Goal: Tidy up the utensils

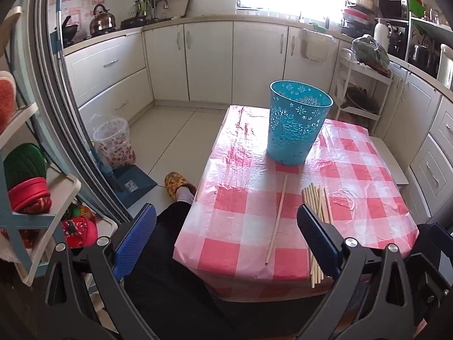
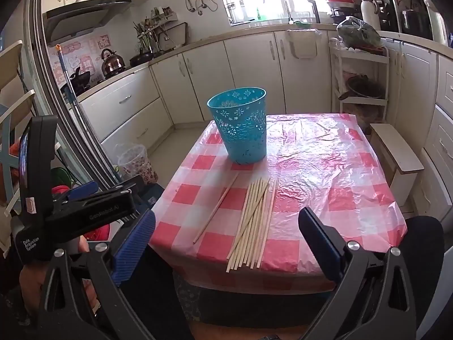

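Pink-and-white checked plastic cloth [image 2: 325,170] covers a small table in a kitchen w/ cream cabinets [image 2: 249,65]. Teal cut-out bin [image 2: 240,124] stands upright on the far-left part of the cloth, mouth up; inside not visible.

Wooden chopsticks [image 2: 252,226]: loose bundle lying flat near the front edge, roughly parallel, ends reaching the table edge. One single chopstick [image 2: 215,212] lies apart, just left of the bundle, angled toward the bin's base but not touching it. Bundle and single stick both sit between bin and front edge.

Left gripper [image 1: 226,240]: jaws fully apart, nothing between the blue pads, held above the front-left corner of the table and tilted down. In its own view the right pad overlaps the near end of the bundle; contact can't be judged. Right gripper [image 2: 226,240]: jaws likewise wide apart, empty, held short of the front edge, tilted down; the bundle's near ends appear between the two pads in view, not touched.

Right-wrist view also shows the left tool's black body at lower left. Floor, left of table: clear patterned wastebasket [image 2: 136,164]. Person's dark trouser leg and slippered foot [image 1: 178,184] below the table's left side. Kettle [image 2: 111,62] on the stove at rear left.
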A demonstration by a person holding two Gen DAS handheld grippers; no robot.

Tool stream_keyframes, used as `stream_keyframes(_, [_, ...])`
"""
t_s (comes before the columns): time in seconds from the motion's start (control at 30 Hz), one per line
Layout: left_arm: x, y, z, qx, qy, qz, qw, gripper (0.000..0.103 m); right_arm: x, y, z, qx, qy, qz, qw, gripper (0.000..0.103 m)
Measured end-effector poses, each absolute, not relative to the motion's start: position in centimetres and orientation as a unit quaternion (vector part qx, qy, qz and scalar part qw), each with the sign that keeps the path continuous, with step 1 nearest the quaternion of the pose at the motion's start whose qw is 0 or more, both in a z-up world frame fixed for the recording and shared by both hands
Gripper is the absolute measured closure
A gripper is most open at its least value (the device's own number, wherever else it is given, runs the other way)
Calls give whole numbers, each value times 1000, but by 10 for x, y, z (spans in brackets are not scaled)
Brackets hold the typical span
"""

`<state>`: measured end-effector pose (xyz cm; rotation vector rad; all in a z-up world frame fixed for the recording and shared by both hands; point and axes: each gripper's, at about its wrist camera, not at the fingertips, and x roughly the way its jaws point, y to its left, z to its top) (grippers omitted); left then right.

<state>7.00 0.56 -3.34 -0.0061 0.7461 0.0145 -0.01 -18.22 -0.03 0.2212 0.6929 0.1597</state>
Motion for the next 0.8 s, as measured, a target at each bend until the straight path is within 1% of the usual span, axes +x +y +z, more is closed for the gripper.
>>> stream_keyframes(0.17, [80, -3, -33, -3, 357, -1, 934, 7, 18, -190, -8, 110, 329, 71, 935, 6])
stream_keyframes(0.23, [80, -4, -32, -5, 354, -5, 935, 7, 5, -189, 0, 110, 328, 69, 936, 6])
stream_keyframes(0.37, [75, -4, -24, -13, 347, -12, 938, 7, 7, -191, 6, 105, 310, 62, 943, 6])
stream_keyframes(0.5, [62, -3, -4, -12, 329, -17, 944, 7, 2, -193, 23, 96, 271, 52, 956, 6])
stream_keyframes(0.7, [34, -1, 28, -15, 293, -17, 956, 7, -10, -185, 40, 76, 249, 46, 964, 6])
stream_keyframes(0.8, [23, 0, 38, -16, 280, -17, 960, 7, -19, -177, 49, 42, 225, 38, 973, 6])
